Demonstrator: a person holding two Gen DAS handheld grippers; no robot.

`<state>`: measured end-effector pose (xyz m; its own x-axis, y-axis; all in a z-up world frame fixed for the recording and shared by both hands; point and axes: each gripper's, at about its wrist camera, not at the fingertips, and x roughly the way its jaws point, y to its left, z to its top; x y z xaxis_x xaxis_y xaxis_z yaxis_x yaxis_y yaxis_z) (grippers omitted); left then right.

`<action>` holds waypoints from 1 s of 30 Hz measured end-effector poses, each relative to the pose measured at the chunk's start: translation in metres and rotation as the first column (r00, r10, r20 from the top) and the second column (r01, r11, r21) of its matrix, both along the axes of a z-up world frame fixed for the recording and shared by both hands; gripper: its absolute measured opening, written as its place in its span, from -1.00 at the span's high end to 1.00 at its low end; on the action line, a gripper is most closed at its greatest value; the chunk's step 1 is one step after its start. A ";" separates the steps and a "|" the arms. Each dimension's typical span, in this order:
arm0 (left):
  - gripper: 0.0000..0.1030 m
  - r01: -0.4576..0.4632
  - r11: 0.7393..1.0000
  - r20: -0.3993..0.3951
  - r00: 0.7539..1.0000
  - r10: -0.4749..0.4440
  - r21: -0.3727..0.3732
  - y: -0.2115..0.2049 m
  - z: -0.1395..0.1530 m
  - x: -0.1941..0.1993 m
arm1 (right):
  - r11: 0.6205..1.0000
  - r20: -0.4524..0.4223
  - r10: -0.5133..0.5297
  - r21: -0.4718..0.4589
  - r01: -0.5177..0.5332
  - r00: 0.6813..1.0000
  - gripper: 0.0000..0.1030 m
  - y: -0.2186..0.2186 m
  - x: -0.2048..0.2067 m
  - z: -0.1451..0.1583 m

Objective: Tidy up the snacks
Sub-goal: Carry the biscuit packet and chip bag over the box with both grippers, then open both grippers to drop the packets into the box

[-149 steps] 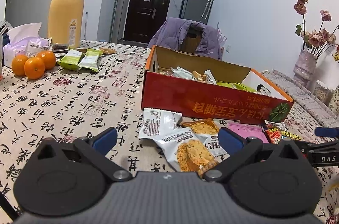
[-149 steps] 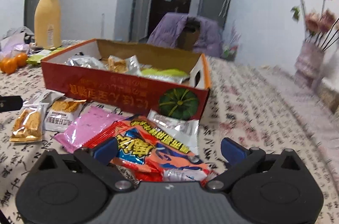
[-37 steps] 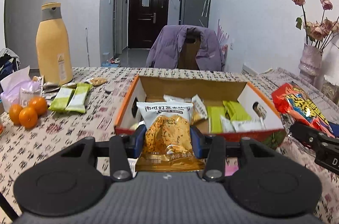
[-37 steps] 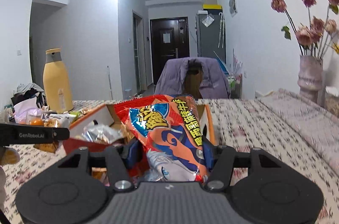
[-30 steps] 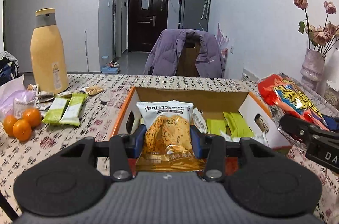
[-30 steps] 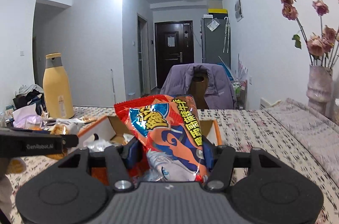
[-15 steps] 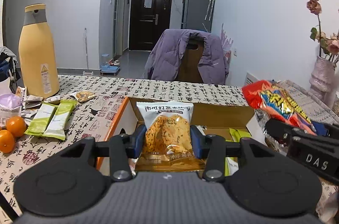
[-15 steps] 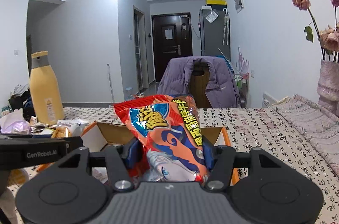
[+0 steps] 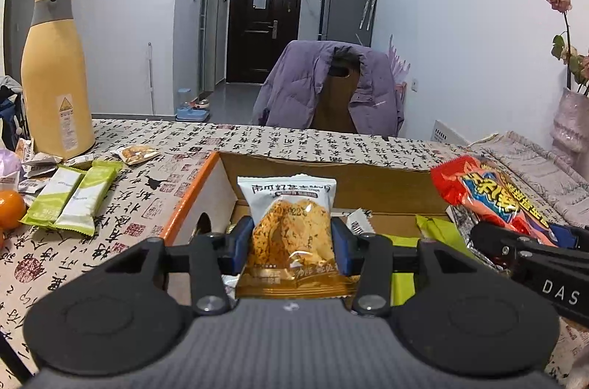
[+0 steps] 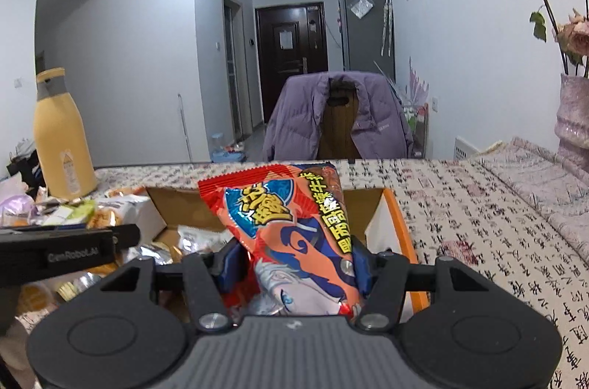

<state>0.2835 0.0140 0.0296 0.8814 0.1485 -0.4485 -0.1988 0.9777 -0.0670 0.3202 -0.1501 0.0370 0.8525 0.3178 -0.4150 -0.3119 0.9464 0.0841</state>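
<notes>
Snacks fill the cardboard box (image 9: 324,173) in the middle of the table (image 9: 147,204), and each claw holds one more above it. The left claw (image 9: 292,243) is pinched onto a white and gold cracker packet (image 9: 291,238), upright between its blue pads. The right claw (image 10: 294,260) is clamped on a red chip bag (image 10: 291,227), which leans left over the box's open top. Only the left view shows the two green bars (image 9: 70,195) lying side by side on the table, an orange (image 9: 9,214) beside them, and green packets (image 9: 434,230) inside the box. Only the right view shows the silvery wrappers (image 10: 198,239) in the box. Both show the yellow bottle (image 9: 55,72) at the table's far left.
</notes>
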 end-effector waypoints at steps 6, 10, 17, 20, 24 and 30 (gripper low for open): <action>-0.77 -0.017 1.000 0.036 0.999 0.017 -0.004 0.006 -0.003 -0.007 | 1.000 -0.013 0.010 0.018 -0.010 1.000 -0.94 -0.004 0.000 -0.003; -1.00 -0.037 0.999 0.058 0.998 0.038 -0.018 0.010 0.001 -0.010 | 1.000 0.002 0.007 0.027 -0.007 1.000 -1.00 -0.007 -0.001 -0.003; -1.00 -0.059 0.998 0.061 0.996 0.061 -0.039 0.014 0.007 -0.013 | 1.000 -0.009 -0.010 0.020 0.010 1.000 -1.00 -0.010 0.001 -0.005; -1.00 -0.065 0.997 0.069 0.995 0.067 -0.035 0.012 0.016 -0.018 | 1.000 0.000 -0.011 0.019 0.011 1.000 -1.00 -0.011 -0.002 0.002; -1.00 -0.063 0.997 0.080 0.995 0.066 -0.036 0.011 0.028 -0.031 | 1.000 0.011 0.004 -0.004 -0.004 1.000 -1.00 -0.007 -0.013 0.014; -1.00 -0.056 0.998 0.080 0.995 0.058 -0.037 0.015 0.037 -0.057 | 0.999 0.042 0.024 -0.047 -0.022 0.999 -1.00 -0.004 -0.040 0.033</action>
